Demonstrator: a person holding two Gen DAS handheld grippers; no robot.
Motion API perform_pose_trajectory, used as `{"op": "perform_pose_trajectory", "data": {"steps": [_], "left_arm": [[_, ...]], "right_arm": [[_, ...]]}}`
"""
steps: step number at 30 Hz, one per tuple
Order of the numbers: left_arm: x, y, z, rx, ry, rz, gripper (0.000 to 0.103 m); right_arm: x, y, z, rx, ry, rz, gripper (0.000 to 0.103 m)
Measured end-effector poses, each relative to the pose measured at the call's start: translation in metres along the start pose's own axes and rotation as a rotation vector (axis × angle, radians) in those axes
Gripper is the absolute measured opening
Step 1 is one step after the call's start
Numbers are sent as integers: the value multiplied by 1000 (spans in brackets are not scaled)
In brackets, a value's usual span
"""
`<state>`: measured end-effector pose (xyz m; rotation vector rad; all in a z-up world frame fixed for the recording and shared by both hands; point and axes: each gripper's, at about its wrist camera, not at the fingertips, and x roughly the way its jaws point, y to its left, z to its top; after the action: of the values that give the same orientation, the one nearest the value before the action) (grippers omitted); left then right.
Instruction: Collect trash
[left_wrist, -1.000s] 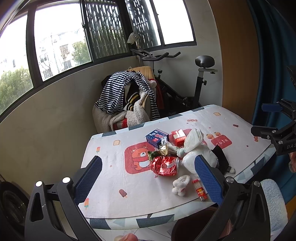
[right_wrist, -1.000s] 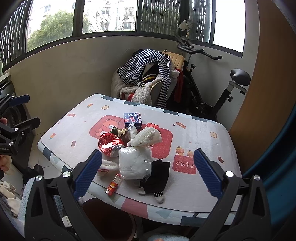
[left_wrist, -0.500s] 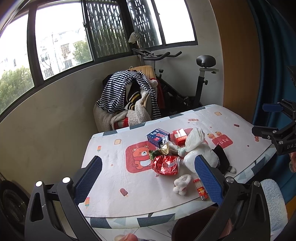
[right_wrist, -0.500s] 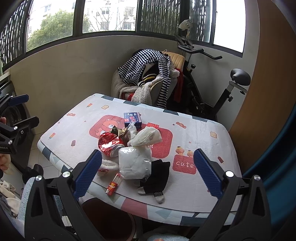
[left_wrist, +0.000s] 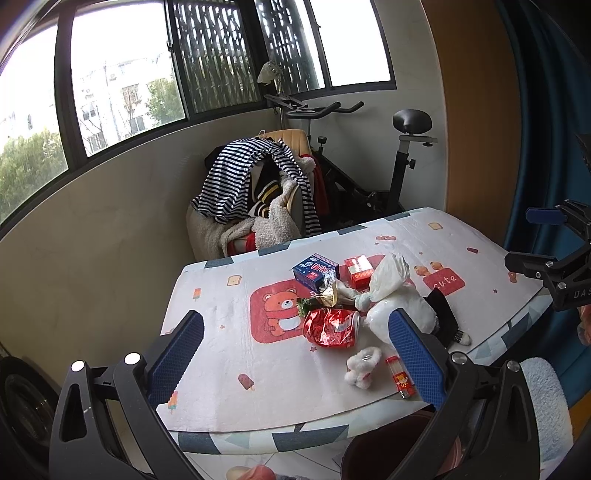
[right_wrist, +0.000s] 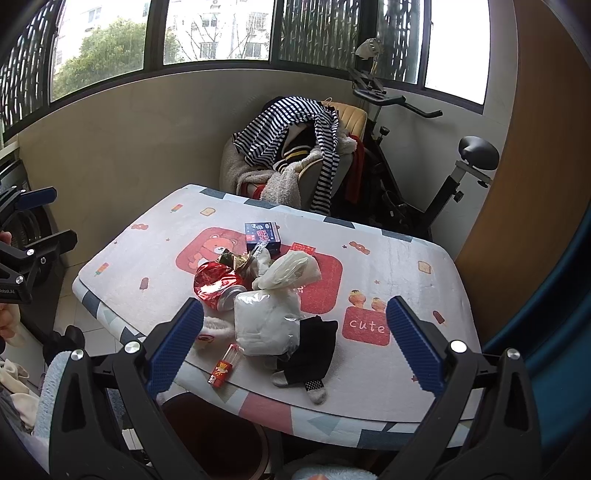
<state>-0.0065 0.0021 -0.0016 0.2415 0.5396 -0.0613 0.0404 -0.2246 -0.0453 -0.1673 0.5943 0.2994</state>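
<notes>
A heap of trash lies mid-table: a crushed red can (left_wrist: 332, 328) (right_wrist: 218, 282), a blue box (left_wrist: 316, 270) (right_wrist: 263, 235), a small red box (left_wrist: 359, 271), a white plastic bag (left_wrist: 391, 275) (right_wrist: 288, 271), a clear bag of white stuff (right_wrist: 267, 321), a gold wrapper (left_wrist: 325, 297), a red lighter-like tube (left_wrist: 400, 376) (right_wrist: 223, 365), a black sock (right_wrist: 314, 349) and a white fluffy item (left_wrist: 364, 363). My left gripper (left_wrist: 295, 363) is open and empty, held before the table's near edge. My right gripper (right_wrist: 295, 349) is open and empty above the near edge.
A dark red bin (right_wrist: 218, 435) (left_wrist: 388, 450) stands on the floor under the table's near edge. The table (right_wrist: 406, 266) has a cartoon-print cover. Behind it are a chair piled with clothes (right_wrist: 295, 147) and an exercise bike (right_wrist: 424, 177).
The left wrist view has drifted slightly, so the table sits a little higher and more to the right. The right gripper has hardly moved. Both grippers stay open.
</notes>
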Motion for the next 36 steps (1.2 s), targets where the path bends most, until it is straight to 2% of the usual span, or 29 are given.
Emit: {"op": "perform_pose_trajectory", "data": {"steps": [18, 22, 26, 28, 31, 36], "left_arm": [[1, 1, 1, -3, 6, -3, 98], [4, 5, 1, -23, 27, -53, 98], [19, 16, -3, -113, 86, -191, 98], [24, 20, -8, -141, 79, -161, 98], [32, 22, -17, -107, 80, -122, 98], [55, 19, -37, -58, 142, -79, 98]], "right_arm": [[2, -1, -1, -5, 7, -10, 97], [4, 0, 0, -11, 13, -15, 97], [9, 0, -1, -8, 30, -33, 97], [16, -5, -4, 11, 48, -45, 97], [27, -14, -14, 37, 66, -61, 97], [48, -30, -41, 65, 95, -69, 97]]}}
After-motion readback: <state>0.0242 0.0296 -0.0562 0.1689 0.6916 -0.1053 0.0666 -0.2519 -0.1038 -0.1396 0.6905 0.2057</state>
